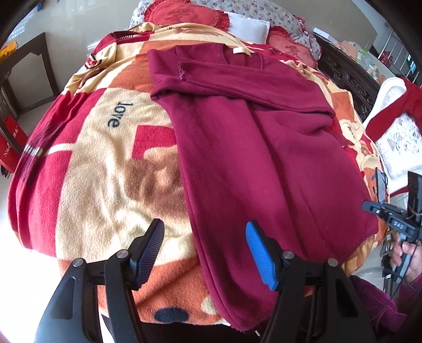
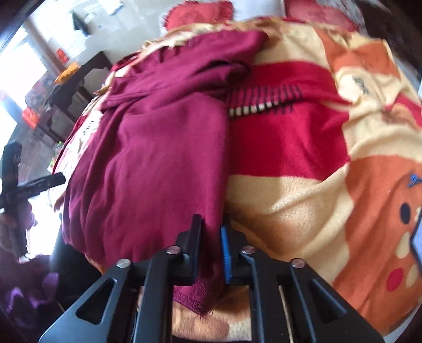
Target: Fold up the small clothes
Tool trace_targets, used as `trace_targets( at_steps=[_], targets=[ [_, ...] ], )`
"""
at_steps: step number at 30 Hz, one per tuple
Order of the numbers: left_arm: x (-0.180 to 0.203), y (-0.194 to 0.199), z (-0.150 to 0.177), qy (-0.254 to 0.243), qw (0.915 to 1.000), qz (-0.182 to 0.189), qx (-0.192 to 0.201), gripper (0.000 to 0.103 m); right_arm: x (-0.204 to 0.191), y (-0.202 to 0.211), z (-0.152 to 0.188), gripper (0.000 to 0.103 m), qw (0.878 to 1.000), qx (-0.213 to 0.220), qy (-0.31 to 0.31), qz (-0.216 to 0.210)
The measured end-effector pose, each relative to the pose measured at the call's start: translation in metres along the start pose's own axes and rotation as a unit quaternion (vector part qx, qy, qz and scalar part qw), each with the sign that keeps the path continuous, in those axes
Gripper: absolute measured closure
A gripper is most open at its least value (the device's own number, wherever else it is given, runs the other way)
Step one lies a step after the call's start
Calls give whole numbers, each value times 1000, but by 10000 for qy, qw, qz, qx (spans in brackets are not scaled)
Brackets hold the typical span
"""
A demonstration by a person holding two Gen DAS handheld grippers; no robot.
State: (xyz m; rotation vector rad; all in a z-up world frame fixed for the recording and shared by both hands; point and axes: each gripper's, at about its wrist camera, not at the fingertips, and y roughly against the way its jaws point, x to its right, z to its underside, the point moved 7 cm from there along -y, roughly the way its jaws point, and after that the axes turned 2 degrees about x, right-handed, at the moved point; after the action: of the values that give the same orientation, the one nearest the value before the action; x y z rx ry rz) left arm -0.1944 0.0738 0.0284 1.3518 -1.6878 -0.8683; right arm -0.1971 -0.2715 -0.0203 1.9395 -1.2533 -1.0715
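Observation:
A maroon long-sleeved top [image 1: 253,147] lies flat on a bed blanket, one sleeve folded across its chest. My left gripper [image 1: 204,253] is open, its jaws straddling the top's near left hem edge, just above it. In the right wrist view the same top [image 2: 158,163] fills the left half. My right gripper [image 2: 211,250] is shut on the top's near right hem corner, cloth pinched between the black and blue pads. The right gripper also shows at the far right of the left wrist view [image 1: 390,219], held in a hand.
A fleece blanket [image 1: 100,163] in red, cream and orange covers the bed. Red cushions [image 1: 184,14] and a white pillow [image 1: 248,26] lie at the head. Dark furniture [image 1: 26,76] stands on the left, a white chair [image 1: 398,142] on the right.

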Motion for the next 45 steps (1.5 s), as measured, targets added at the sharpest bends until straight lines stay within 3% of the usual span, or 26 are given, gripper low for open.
trace_targets(
  at_steps=[7,13,15,18,25,26,27,28,29,30,35,39,42,45],
  targets=[
    [2,6,21,41,9999,27,-102,35,-4,36,18,103,9996,6,136,-230],
    [7,4,46,225,9987,296,-342,35,7,29,23,103,9997,127,-146,-168],
    [7,1,55,311,9978,385,-447,35,11,28,26,94,9993,114,-300,-180],
    [10,-6,63,475,9960,509,-554,35,12,28,26,91,9990,161,-333,-258],
    [20,-17,62,515,9957,553,-539,36,15,19,24,89,9986,98,-408,-335],
    [21,-17,61,495,9960,545,-509,38,15,17,24,89,9985,91,-421,-344],
    [21,-17,60,451,9964,537,-480,48,14,16,23,89,9984,89,-430,-365],
    [22,-16,59,393,9967,536,-461,68,13,14,23,90,9982,91,-435,-408],
    [22,-15,58,309,9974,475,-449,79,12,13,22,91,9982,97,-433,-410],
    [22,-14,55,232,9980,400,-430,95,12,13,22,102,9983,107,-418,-390],
    [19,17,44,-7,9980,603,-168,96,-7,38,14,103,9975,361,-153,-585],
    [7,49,40,-178,9982,547,140,96,-28,66,13,103,9959,442,262,-745],
    [-7,40,48,-65,9990,437,-1,96,-30,64,23,103,9965,289,423,-660],
    [-6,22,56,55,9992,354,-155,96,-17,43,32,103,9984,46,198,-536]
  ],
)
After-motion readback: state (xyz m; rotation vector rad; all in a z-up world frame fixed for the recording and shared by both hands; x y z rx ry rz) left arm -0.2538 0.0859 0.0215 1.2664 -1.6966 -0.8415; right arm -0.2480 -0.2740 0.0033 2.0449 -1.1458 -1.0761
